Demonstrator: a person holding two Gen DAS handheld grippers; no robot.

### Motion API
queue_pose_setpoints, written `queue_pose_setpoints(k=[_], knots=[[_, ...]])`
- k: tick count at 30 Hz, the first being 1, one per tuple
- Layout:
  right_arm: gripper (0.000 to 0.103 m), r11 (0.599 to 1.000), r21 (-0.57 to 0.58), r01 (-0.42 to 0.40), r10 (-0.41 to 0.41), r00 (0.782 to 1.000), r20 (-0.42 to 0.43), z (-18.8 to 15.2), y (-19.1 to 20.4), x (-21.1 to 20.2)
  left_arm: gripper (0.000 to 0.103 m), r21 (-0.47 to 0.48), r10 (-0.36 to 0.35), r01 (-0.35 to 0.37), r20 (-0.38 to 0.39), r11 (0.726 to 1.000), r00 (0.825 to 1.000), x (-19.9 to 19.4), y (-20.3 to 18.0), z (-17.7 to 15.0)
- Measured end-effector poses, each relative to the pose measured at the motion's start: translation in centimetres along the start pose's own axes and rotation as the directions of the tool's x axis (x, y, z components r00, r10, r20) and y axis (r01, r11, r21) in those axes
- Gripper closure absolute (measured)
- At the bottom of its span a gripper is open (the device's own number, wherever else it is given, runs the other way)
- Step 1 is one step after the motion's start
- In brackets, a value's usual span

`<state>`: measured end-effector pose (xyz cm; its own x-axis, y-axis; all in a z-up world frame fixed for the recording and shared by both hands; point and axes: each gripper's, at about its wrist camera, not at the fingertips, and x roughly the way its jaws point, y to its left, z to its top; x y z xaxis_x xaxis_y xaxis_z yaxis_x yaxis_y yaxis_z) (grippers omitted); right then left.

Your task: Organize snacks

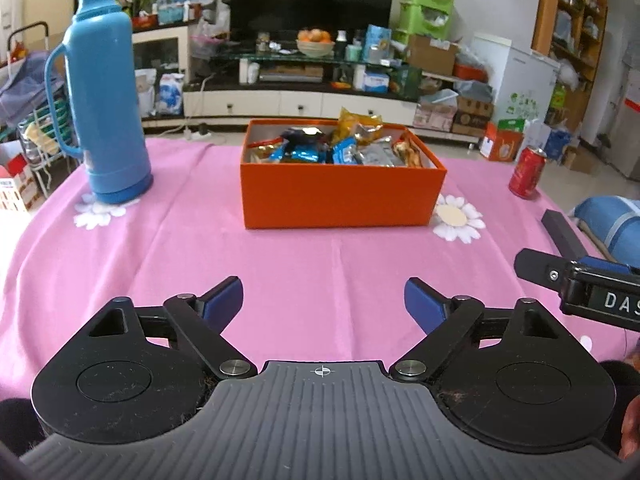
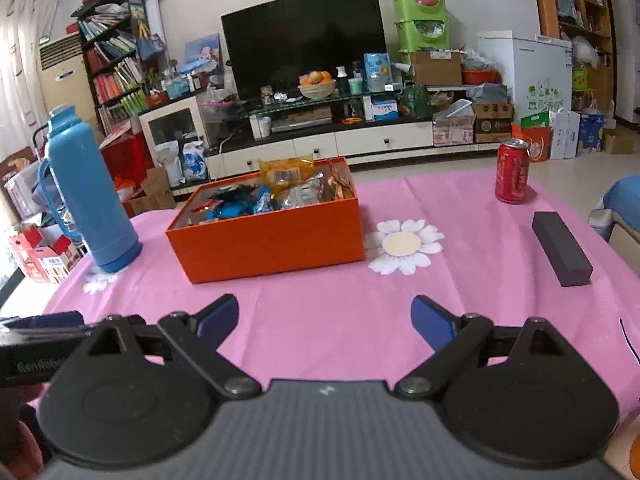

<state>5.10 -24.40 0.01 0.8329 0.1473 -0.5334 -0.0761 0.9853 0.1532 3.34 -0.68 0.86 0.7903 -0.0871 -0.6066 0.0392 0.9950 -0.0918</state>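
Both claws, left claw [image 1: 323, 302] and right claw [image 2: 325, 320], gape empty over pink desk [image 1: 280, 264]. Snacks [image 1: 340, 146] heaped in orange box [image 1: 340, 196] ahead. Risk: piled packets spill if nudged; can [image 2: 513, 176] beyond right claw tips if clipped.

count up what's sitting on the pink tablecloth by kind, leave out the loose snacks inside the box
Blue thermos: 1
Orange box of snacks: 1
Red soda can: 1
Dark rectangular block: 1
Daisy-shaped coasters: 2
Total: 6
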Motion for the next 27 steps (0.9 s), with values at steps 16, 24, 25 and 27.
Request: queue_pose_setpoints(k=[16,24,25,27], knots=[[0.011,1.000,-0.016,0.022,-0.023,0.997,-0.072,-1.0,1.3,-0.5,0.033,0.012,0.044,-0.045,0.063,0.999,0.997,-2.9,0.3,0.3],[0.011,0.999,-0.019,0.036,-0.038,0.997,-0.067,-0.8,1.4,-1.0,0.034,0.018,0.040,-0.041,0.070,0.999,0.997,-3.3,0.2,0.2],[0.011,0.999,-0.019,0.036,-0.037,0.997,-0.068,-0.8,1.4,-1.1,0.034,0.018,0.039,-0.041,0.070,0.999,0.997,-3.3,0.1,0.2],[0.011,0.999,-0.019,0.029,-0.030,0.997,-0.068,-0.7,1.4,-1.1,0.034,0.019,0.041,-0.043,0.072,0.999,0.997,-3.4,0.1,0.3]])
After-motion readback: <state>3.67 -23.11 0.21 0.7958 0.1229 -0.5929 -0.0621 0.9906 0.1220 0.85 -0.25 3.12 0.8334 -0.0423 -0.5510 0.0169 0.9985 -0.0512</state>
